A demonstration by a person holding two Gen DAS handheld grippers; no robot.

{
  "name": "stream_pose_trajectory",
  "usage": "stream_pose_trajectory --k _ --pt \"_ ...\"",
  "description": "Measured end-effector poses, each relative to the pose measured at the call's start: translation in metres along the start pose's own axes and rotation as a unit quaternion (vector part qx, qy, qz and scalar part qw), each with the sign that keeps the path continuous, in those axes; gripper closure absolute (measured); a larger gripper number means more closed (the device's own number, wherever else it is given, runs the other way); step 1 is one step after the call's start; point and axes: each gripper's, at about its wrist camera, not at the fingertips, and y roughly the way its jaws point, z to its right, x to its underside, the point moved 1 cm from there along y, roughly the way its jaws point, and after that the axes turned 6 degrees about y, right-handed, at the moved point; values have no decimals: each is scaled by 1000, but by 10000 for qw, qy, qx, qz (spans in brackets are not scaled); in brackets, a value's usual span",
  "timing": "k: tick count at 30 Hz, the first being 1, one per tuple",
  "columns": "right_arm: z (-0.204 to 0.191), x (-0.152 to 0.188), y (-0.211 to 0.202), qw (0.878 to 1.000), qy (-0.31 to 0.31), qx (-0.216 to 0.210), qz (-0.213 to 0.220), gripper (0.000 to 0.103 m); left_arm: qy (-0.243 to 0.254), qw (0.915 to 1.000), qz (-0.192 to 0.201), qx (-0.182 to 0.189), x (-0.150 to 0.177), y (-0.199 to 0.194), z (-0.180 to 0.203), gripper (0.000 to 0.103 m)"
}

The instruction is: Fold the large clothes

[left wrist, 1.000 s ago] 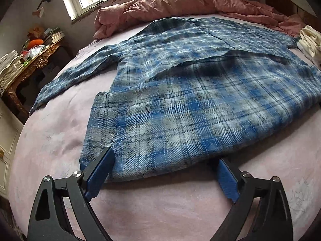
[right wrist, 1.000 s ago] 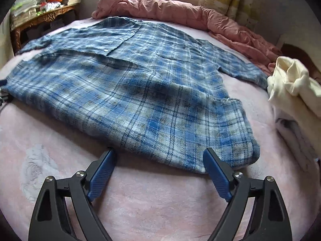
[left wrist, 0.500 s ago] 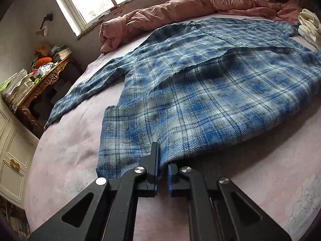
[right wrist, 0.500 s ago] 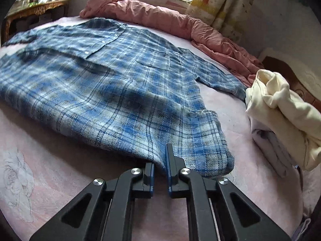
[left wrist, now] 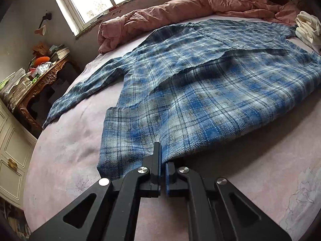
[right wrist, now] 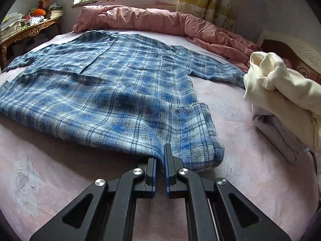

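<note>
**Pinching the hem, fold barely begun**

Gripping the near edge of the plaid shirt (left wrist: 200,92) with both tongs, I am at the very start of the folding. My left tongs (left wrist: 163,158) are pressed together on the hem at the lower middle of the left wrist view, blue pads nearly meeting with cloth caught between them. My right tongs (right wrist: 160,156) are clamped the same way on the hem near the shirt's other lower corner, low in the middle of the right wrist view; their jaws have just been closing, with the fabric between them.

The shirt lies buttoned-side up across the pink bed (left wrist: 66,156), its collar toward the bunched pink quilt (right wrist: 140,20) at the top of the frame. Both sleeves are spread out to the sides, and the lower part looks doubled over itself. A cream garment (right wrist: 280,84) sits at the right edge.

As I judge it, the sleeves and the body folds are all left to do.
</note>
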Motion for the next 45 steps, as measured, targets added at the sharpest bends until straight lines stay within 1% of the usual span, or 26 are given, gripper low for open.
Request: stream_pose_trajectory --k 1,3,4,6,8,12,14,16,19,22,24,27,29,33,35,36,38,40,41,42,43,44,45 --pt "0 -1 0 10000 -4 -4 -3 96 -83 9999 4 65 -1 -1 -2 100" --pt "2 -10 0 9999 96 -58 46 96 -341 9988 -51 353 -7 1 -9 100" --pt "3 -15 0 9998 162 -96 77 96 -395 9981 -81 462 -12 2 -13 100" --pt "7 -30 0 9992 309 -208 117 96 -604 9967 8 548 -24 -1 -22 100" --pt "5 -48 -3 9991 295 -189 243 96 -738 9954 100 609 -42 -5 -33 100" --pt "-2 -88 -7 9977 242 48 636 96 -730 9956 385 436 -87 -11 -51 100" --pt "-2 -108 -3 9965 444 92 695 96 -786 9949 484 405 -108 -9 -60 100" --pt "-2 -129 3 9945 701 47 774 96 -823 9945 575 288 -129 -3 -68 100" --pt "-3 -155 16 9918 920 133 881 96 -860 9941 656 118 -152 16 -78 100" --pt "-8 -177 39 9890 1141 184 924 96 -903 9936 658 175 -169 42 -85 100" --pt "-10 -188 63 9881 1287 184 827 96 -869 9941 599 253 -178 64 -88 100" --pt "-17 -196 98 9890 1271 303 688 96 -812 9948 482 377 -183 94 -86 100" --pt "-20 -198 115 9893 1274 300 645 96 -872 9941 432 480 -182 113 -84 100" --pt "-28 -187 143 9907 1197 276 592 96 -1071 9918 158 681 -168 147 -80 100" --pt "-31 -182 157 9928 1084 252 448 96 -1120 9910 49 734 -161 160 -79 98" --pt "-31 -180 161 9933 1060 226 391 96 -1098 9910 -10 766 -159 166 -78 96" --pt "-23 -177 163 9926 1159 69 351 96 -1066 9913 19 776 -156 169 -76 94" --pt "-7 -179 155 9891 1385 -77 498 96 -1085 9905 75 848 -155 167 -76 91" --pt "-1 -180 150 9876 1457 -109 574 96 -1211 9876 133 995 -153 166 -80 87" --pt "8 -182 145 9859 1531 -138 658 93 -1375 9833 189 1181 -149 166 -84 85" --pt "16 -184 140 9848 1567 -221 713 84 -1481 9801 252 1297 -147 165 -89 81" --pt "22 -186 137 9841 1584 -302 745 76 -1561 9783 315 1327 -146 162 -93 72" --pt "28 -187 134 9831 1613 -363 787 55 -1650 9767 410 1313 -146 158 -98 64"
